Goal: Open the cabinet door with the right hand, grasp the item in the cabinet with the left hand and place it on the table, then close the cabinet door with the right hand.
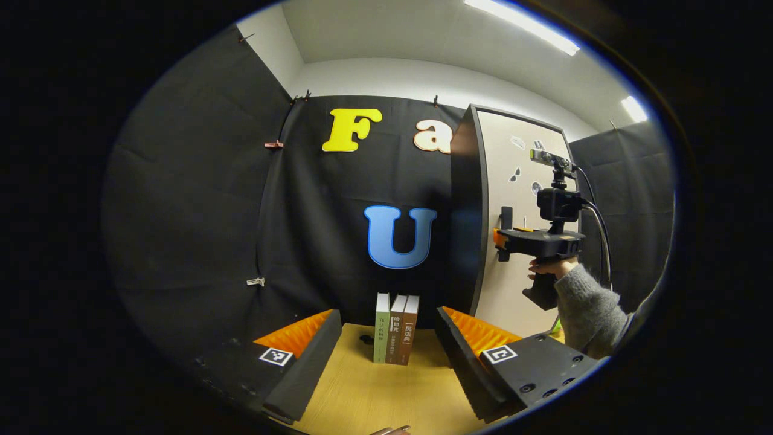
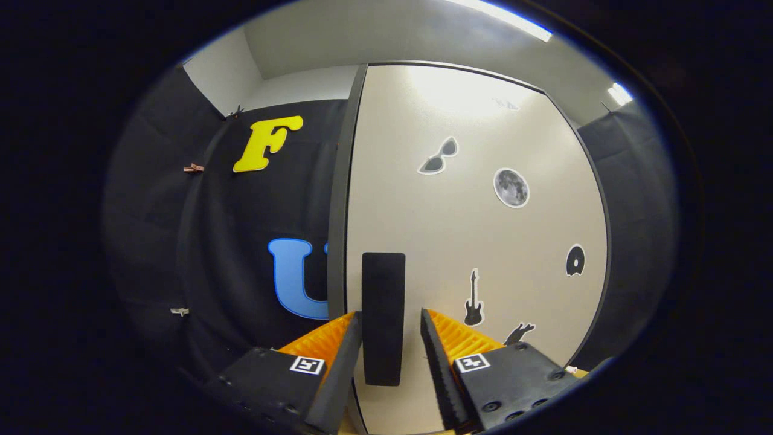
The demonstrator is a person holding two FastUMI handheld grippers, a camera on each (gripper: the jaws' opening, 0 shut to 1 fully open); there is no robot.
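Left gripper view room: black cloth wall [image 1: 199, 199] fills the left and centre.
Cabinet door [image 2: 477, 241]: closed, right of frame.
Table [image 1: 374, 393]: wooden, bottom centre.
Books [image 1: 396, 328]: 3 upright at centre.
Left gripper [image 1: 389, 344]: fingers apart, holding nothing.
Right gripper [image 2: 389, 344]: fingers straddle the door handle [image 2: 383, 317]; contact unclear.

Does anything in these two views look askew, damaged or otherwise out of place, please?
Nothing stands out. The three books stand upright together on the table, and the cabinet door looks intact, its handle straight between the right gripper fingers.
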